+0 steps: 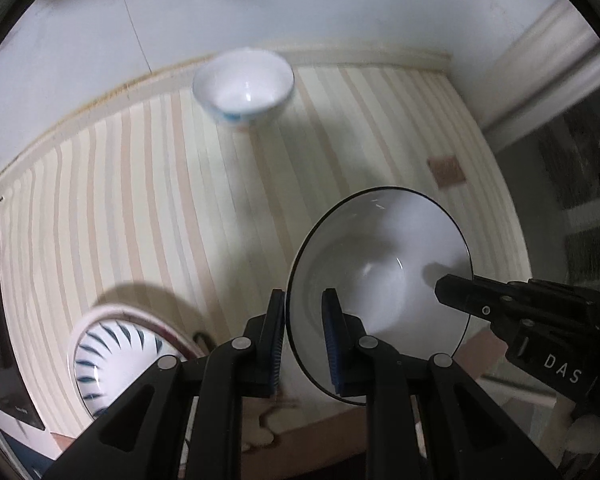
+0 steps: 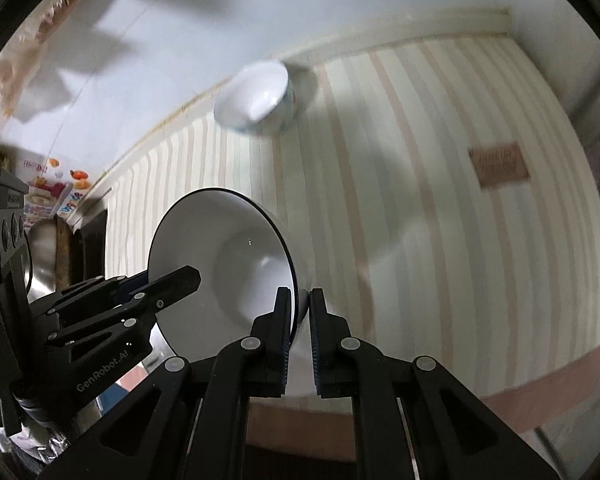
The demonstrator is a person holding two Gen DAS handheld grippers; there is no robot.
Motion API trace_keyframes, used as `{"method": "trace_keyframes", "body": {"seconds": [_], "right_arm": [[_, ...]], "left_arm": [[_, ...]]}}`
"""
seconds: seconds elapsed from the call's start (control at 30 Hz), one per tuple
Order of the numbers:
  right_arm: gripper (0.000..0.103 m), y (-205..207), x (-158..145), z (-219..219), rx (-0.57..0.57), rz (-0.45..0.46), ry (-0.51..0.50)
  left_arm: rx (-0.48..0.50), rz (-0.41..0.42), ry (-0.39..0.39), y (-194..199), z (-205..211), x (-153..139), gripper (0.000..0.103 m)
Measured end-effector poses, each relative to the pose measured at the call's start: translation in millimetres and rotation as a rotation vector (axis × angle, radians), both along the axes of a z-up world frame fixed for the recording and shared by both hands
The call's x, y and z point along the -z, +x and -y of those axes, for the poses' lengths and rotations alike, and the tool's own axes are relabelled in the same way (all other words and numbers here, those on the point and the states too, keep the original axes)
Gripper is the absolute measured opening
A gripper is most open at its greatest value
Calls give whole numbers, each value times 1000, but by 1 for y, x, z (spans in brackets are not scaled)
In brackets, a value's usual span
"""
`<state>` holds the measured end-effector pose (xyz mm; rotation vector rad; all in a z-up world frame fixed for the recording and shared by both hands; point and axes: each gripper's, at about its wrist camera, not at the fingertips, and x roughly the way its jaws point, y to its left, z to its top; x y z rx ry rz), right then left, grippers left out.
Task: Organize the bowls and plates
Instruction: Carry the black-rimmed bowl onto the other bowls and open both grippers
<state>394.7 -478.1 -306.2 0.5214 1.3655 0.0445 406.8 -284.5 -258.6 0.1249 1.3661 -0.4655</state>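
Both grippers, left and right, clenched one black-rimmed bowl mid-frame (carried, not yet placed); a small bowl waited upper centre, patterned dishes lower left.

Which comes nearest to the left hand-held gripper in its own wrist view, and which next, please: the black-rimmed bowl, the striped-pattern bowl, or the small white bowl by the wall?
1. The black-rimmed bowl: its rim sits between the left hand-held gripper fingers.
2. The striped-pattern bowl: lower left, on the striped cloth.
3. The small white bowl: far edge, by the wall.
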Motion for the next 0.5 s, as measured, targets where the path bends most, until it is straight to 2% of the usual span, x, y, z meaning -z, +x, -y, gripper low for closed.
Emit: {"method": "trace_keyframes", "body": {"seconds": [0.23, 0.5], "right_arm": [[10, -27, 34, -6, 17, -71, 8], [10, -36, 57, -4, 26, -118, 11]], "left_arm": [[29, -55, 56, -18, 8, 37, 16], [55, -88, 96, -30, 13, 61, 16]]}}
